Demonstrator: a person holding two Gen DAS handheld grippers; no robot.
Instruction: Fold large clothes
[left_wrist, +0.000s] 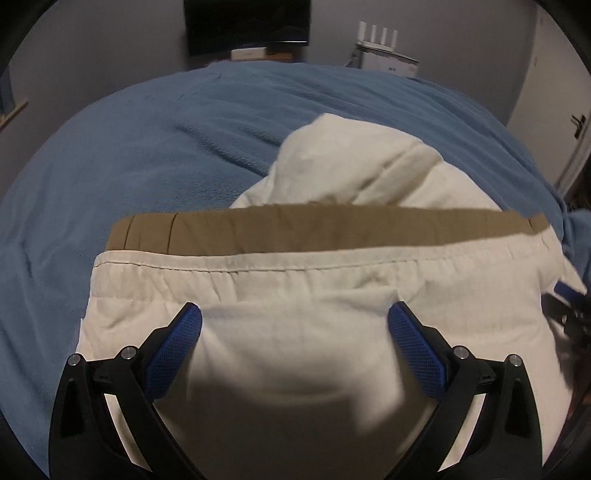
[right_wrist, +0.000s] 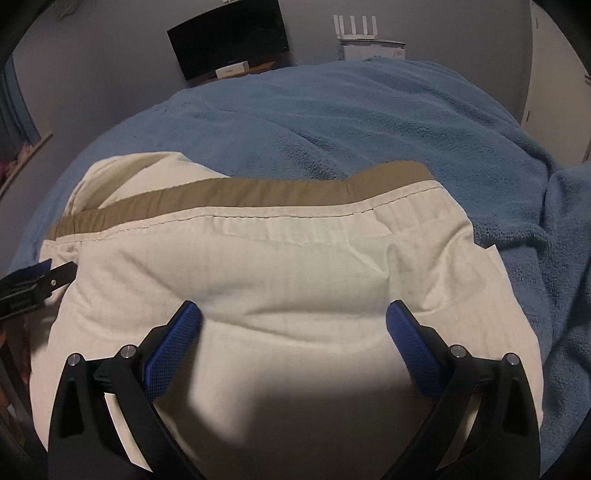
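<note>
With both tongs spread wide and holding nothing, I have the cream garment (left_wrist: 303, 332) directly under and ahead of me in each view. The left gripper (left_wrist: 294, 325) hovers over the cloth in the lower middle of its frame, its blue pads (left_wrist: 184, 347) apart on either side of a soft bulge; the right gripper (right_wrist: 294, 323) sits the same way in its own frame. I cannot tell whether the pads touch the fabric.

Outward from the tips, the stitched hem and the tan band (left_wrist: 325, 225) run straight across the frame, left to right, so the garment's long edge lies crosswise to both tongs. In the left view a loose cream lump rises beyond the band at upper right; in the right view the same lump shows at upper left. It therefore lies between the two grippers, about equally near each. Everything rests on the blue blanket (right_wrist: 369, 122), which fills the upper half.

I judge the next grab belongs at that crosswise hem.
</note>
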